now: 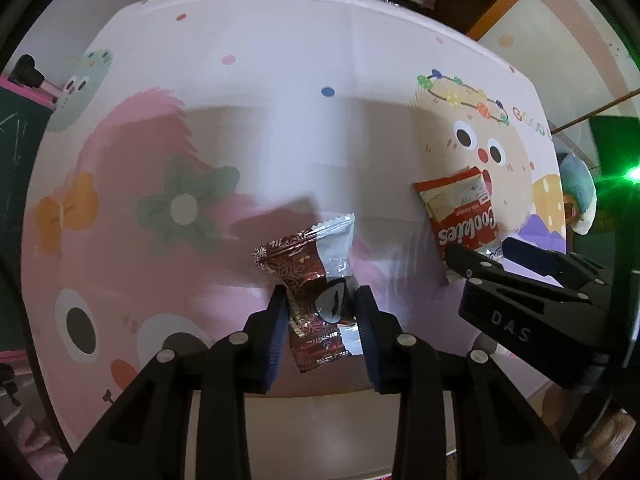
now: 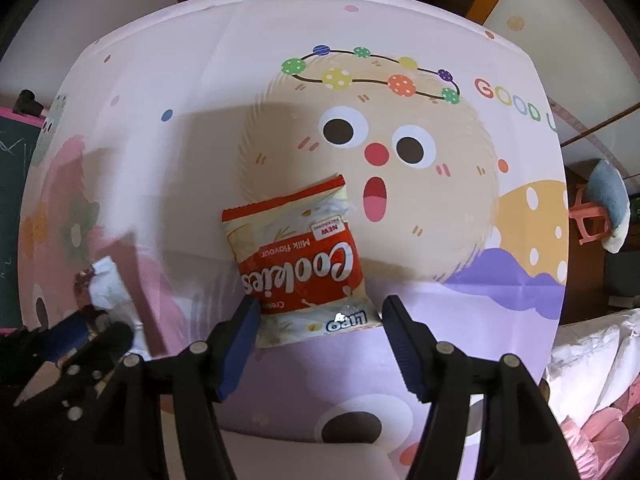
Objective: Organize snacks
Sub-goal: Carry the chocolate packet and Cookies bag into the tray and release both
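Maroon foil snack packet (image 1: 310,276) pinched in left claw (image 1: 322,300), lower end hidden, right claw (image 2: 320,316) spread around cookies bag (image 2: 298,264)

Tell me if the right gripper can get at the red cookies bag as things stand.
Probably yes. The right gripper is open, with the cookies bag lying flat on the tablecloth right before its fingertips, nothing between them.

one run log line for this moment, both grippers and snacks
left gripper: shut on brown snack packet | right gripper: open, at cookies bag | cookies bag: flat on tablecloth
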